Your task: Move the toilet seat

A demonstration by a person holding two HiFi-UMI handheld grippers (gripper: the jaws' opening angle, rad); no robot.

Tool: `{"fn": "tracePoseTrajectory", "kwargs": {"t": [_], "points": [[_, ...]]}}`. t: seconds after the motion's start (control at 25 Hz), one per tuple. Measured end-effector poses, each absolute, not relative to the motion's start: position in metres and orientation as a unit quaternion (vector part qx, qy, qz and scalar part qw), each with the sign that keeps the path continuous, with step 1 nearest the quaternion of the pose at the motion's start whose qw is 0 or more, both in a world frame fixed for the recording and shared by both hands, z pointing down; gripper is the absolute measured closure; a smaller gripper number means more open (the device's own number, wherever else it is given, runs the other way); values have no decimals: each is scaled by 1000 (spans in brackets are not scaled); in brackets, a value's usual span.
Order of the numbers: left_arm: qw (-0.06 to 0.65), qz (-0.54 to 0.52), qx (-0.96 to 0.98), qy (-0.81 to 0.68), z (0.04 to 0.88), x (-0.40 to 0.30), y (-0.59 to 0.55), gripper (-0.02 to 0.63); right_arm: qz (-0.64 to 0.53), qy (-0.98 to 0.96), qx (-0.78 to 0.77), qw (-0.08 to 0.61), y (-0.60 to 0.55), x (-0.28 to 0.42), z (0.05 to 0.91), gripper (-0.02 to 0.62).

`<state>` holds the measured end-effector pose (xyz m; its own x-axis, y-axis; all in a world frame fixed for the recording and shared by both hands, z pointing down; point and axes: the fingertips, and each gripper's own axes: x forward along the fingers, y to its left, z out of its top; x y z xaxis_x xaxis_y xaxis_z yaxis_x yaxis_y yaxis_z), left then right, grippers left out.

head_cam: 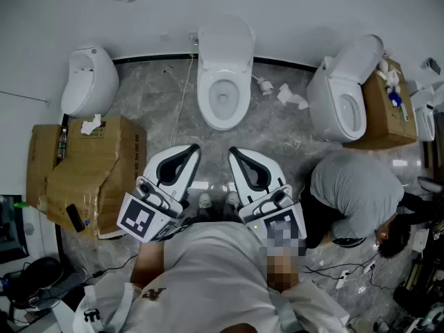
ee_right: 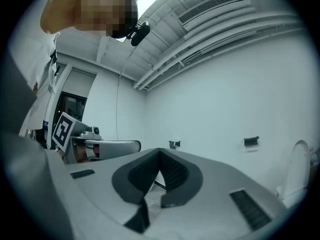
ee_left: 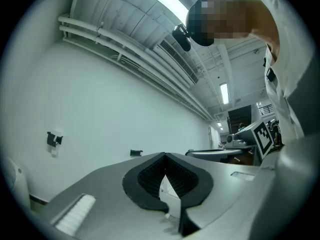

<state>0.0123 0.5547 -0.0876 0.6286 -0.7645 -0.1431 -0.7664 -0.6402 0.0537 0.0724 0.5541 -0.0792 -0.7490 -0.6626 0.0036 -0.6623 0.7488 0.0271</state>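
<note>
The middle white toilet (head_cam: 223,89) stands against the far wall, its seat and lid (head_cam: 226,41) raised upright behind the bowl. Both grippers are held close to my body, well short of it, pointing level toward the wall. My left gripper (head_cam: 193,148) is shut with nothing between its dark pads. My right gripper (head_cam: 233,151) is beside it, also shut and empty. In the left gripper view the left gripper (ee_left: 165,158) has its tips meeting against the bare white wall. The right gripper (ee_right: 159,153) looks the same in the right gripper view.
A second toilet (head_cam: 89,80) stands at the left above a torn cardboard box (head_cam: 83,172). A third toilet (head_cam: 343,92) leans on another box (head_cam: 387,113) at the right. A person (head_cam: 357,196) crouches at the right. Crumpled paper (head_cam: 292,96) and cables lie on the floor.
</note>
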Motion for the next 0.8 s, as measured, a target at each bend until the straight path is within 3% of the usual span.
{"fn": "tracePoseTrajectory", "kwargs": {"t": [0.44, 0.8], "points": [[-2, 78, -897, 435, -84, 35, 554, 609, 0, -946, 323, -32, 559, 91, -82, 594], [1, 63, -886, 460, -85, 61, 550, 609, -28, -948, 317, -12, 552, 112, -84, 593]]}}
